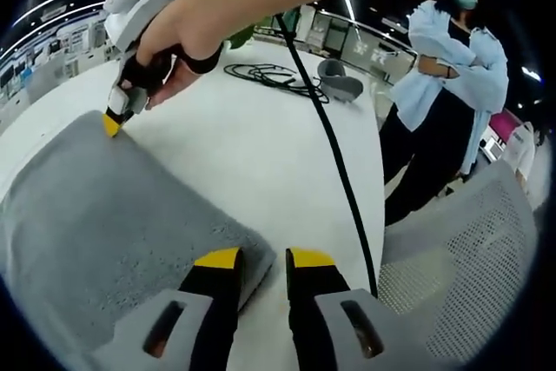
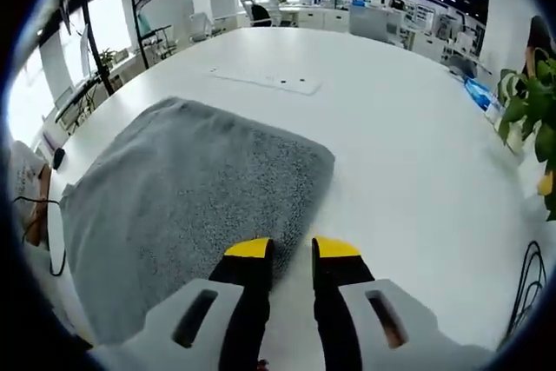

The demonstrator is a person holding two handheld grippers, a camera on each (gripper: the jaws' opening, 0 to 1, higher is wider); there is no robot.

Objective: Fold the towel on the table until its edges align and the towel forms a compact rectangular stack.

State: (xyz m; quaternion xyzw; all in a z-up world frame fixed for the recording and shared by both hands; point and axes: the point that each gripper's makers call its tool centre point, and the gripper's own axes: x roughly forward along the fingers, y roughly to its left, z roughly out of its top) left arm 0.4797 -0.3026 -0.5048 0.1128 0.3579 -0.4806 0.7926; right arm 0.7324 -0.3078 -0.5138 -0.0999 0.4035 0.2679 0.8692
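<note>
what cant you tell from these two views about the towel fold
- Left gripper view: the towel's near and left edges run out of the picture.
- Right gripper view: the right tool covers the corner under it, so a grip cannot be confirmed.
- Either view: number of folded layers, too flat to count.

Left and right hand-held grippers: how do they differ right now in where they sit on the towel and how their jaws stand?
The left hand-held gripper sits at one corner of the grey towel, one jaw tip over the cloth and the other over the white table; the right hand-held gripper is at another corner. In the left gripper view the right one's yellow tip touches the towel's edge. Both show a gap between yellow-tipped jaws with no cloth pinched.
</note>
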